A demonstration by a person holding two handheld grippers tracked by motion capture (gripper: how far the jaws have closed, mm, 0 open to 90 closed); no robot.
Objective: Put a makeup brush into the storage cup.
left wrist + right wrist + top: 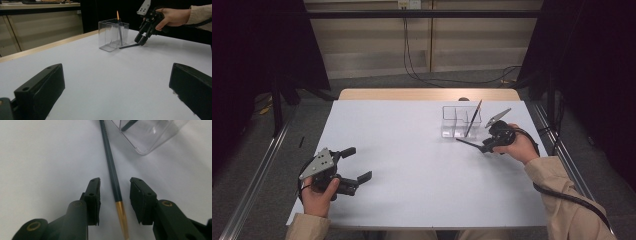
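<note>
Pencil (112, 173) lies on the table (412, 165) just beside clear box (455, 121)

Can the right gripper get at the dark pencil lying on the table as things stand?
Probably yes: the right gripper already straddles the pencil, jaws apart on either side, nothing between; the clear holder sits farther along.

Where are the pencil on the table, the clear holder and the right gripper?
pencil on the table (111, 170): right gripper view, dark shaft.
clear holder (451, 125): high view, front wall.
right gripper (115, 200): right gripper view, midway between fingertips.
</note>
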